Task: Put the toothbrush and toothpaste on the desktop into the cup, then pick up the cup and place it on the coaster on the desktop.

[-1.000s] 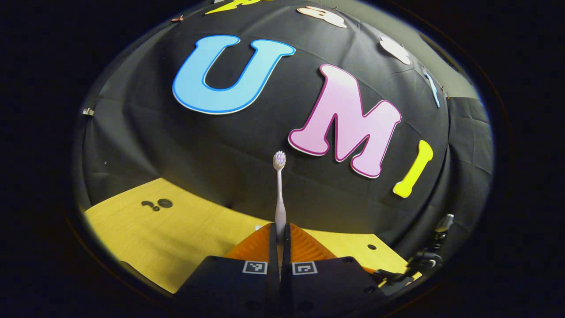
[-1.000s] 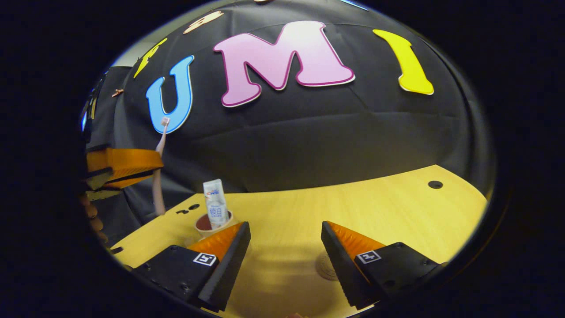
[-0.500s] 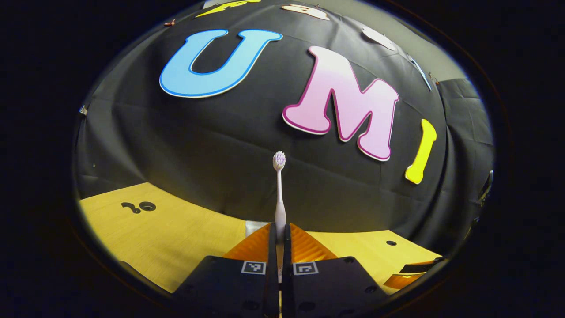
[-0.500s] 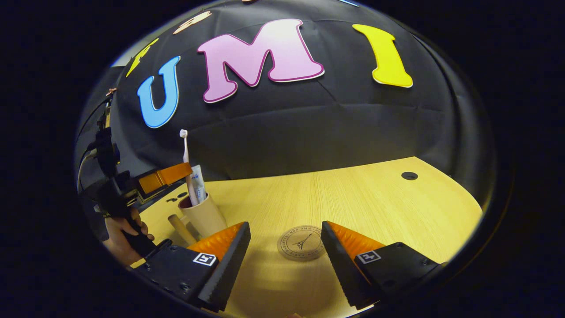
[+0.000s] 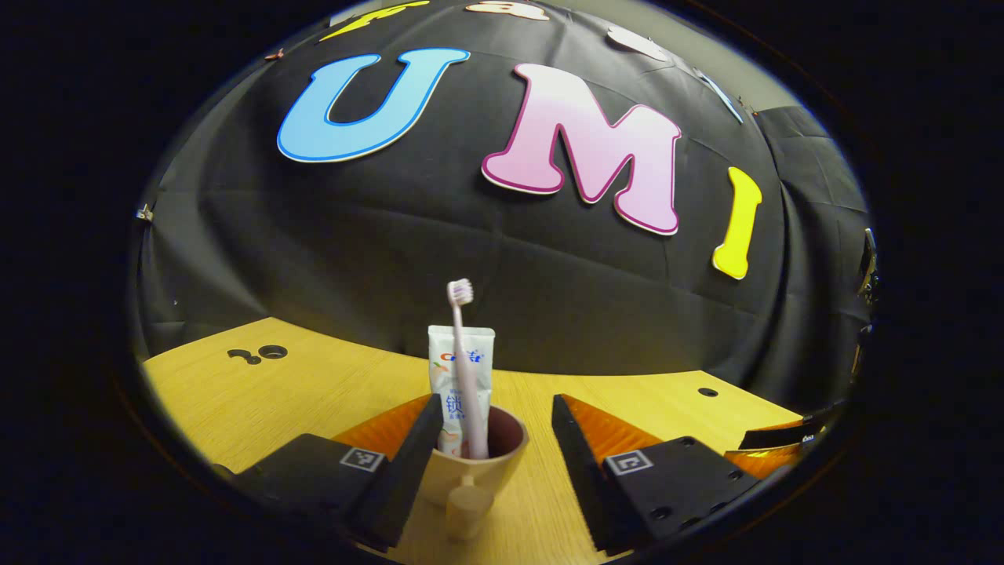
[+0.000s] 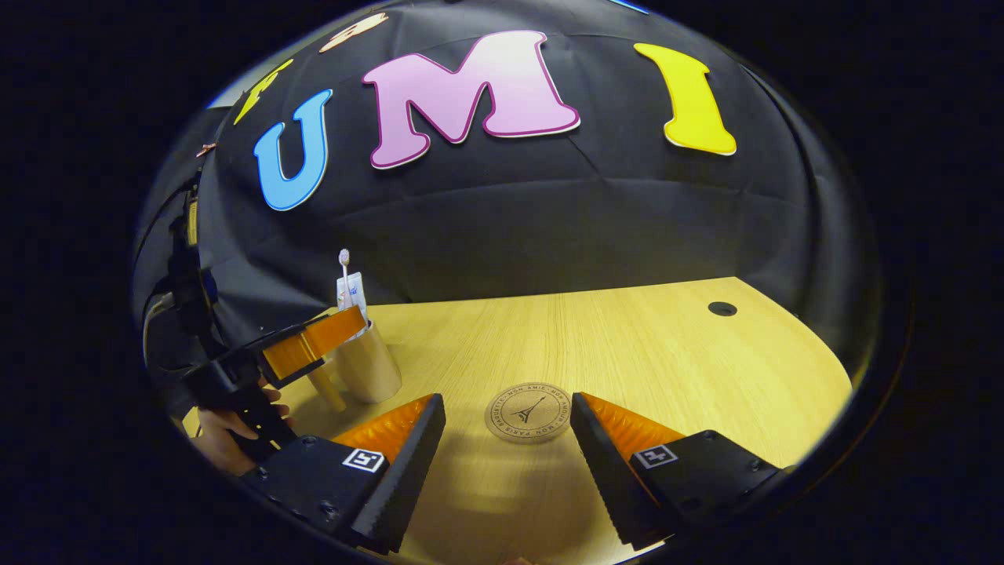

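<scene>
Pale pink toothbrush and white toothpaste tube both stand in the beige cup with the dark red inside, heads up, brush leaning across the front of the tube. The cup sits on the yellow wood-grain bench, its stubby peg handle pointing toward the near edge.

Left gripper: fingers apart, straddling the cup; the left one looks very near or touching the wall, the right one has a clear gap. Nothing clamped. In the right gripper view the same gripper sits at the cup, a hand holding it from the left.

Right gripper: fingers wide apart, holding nothing, hovering near the round tan cork coaster with a tower print. The coaster is bare and off to the right of the cup, with open bench between them.

So the loading half looks done; the cup is not on the coaster.

Risks, my read:
- Uneven finger contact on closing could shove or tip the cup.
- The tall brush and tube make it top-heavy; a tilted lift could swing them out.
- The cup's wall looks tapered and smooth, so a loose grip could slip.
- The coaster looks thin, and an off-centre set-down could leave the cup rocking on its edge.
</scene>
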Demonstrator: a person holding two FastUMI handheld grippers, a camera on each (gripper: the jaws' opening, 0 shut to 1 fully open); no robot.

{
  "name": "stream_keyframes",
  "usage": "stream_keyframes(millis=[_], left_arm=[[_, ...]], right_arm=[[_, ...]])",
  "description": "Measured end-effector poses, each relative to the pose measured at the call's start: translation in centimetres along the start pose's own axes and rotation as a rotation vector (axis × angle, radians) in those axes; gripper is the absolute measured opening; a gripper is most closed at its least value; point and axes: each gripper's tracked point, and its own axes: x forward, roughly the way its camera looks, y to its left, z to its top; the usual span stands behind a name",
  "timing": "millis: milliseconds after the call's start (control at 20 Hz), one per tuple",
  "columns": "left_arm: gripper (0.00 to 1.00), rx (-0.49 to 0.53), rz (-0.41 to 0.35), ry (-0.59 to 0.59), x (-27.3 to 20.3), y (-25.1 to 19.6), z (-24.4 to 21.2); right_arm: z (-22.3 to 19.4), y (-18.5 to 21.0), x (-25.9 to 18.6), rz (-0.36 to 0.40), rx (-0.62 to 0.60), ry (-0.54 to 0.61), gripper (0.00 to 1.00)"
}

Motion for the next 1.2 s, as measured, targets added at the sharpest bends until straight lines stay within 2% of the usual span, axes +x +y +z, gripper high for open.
stream_keyframes(millis=[50,100,250,500,700,850,1050,1200], left_arm=[[0.87,0.011,0.004,0.014,-0.7,-0.1,0.2],[0.98,0.018,0.008,0.035,-1.5,-0.2,0.6],[0.97,0.022,0.031,0.129,-3.3,0.0,2.0],[0.98,-0.013,0.08,0.361,-4.8,1.1,2.3],[0.98,0.012,0.117,0.576,-4.5,2.5,0.7],[0.98,0.037,0.091,0.746,-4.0,2.6,-1.3],[0.98,0.097,0.074,0.909,-3.9,3.1,-3.9],[0.98,0.093,0.071,1.023,-3.3,3.0,-5.6]], right_arm=[[-0.1,-0.4,-0.3,-0.006,0.002,0.006,0.98],[-0.3,-0.8,-0.6,-0.011,0.008,0.018,0.98],[-0.5,-2.0,-2.0,-0.018,0.018,0.046,0.98],[0.8,-3.5,-4.3,-0.01,0.0,0.044,0.98],[1.6,-3.9,-5.6,-0.004,0.013,0.043,0.98],[1.4,-3.7,-6.6,0.01,0.006,0.049,0.98],[-0.1,-4.2,-8.1,0.012,0.029,0.106,0.98],[-0.5,-5.7,-8.7,-0.019,-0.041,0.11,0.98]])
